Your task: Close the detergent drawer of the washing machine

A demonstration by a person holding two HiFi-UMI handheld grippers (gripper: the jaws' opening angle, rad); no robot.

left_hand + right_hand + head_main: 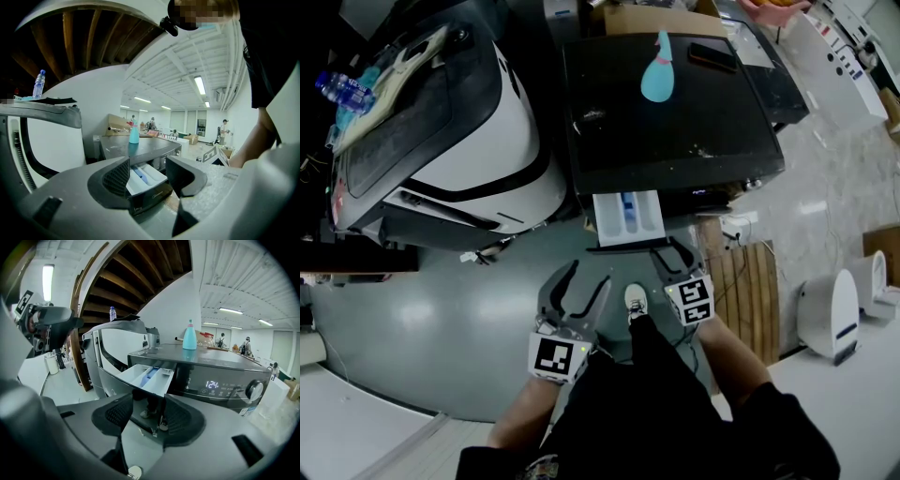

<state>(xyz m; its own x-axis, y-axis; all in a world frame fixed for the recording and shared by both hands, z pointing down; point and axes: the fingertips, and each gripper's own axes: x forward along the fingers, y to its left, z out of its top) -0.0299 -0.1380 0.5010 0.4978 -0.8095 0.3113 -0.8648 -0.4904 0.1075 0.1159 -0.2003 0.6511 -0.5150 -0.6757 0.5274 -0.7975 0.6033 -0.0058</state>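
In front of the dark washing machine (pixel 675 131), the detergent drawer (pixel 626 216) stands pulled well out from the upper left of its front, its white compartments open to view and a blue insert in the middle one. The right claw (pixel 671 255) is at the drawer's front right corner with its jaws apart. In the right gripper view the drawer's dark glossy front panel shows in the gap between them, with neither pad pressing on it; whether a jaw touches the panel cannot be told. The left claw (pixel 586 281) hangs lower and to the left over the grey floor (pixel 441 319), also spread open and holding nothing, and it points toward the drawer from a little way off. A light blue spray bottle (pixel 657 70) stands on the machine's top, and the lit display (pixel 212 385) glows on its front. A white machine (pixel 469 122) stands beside it on the left.
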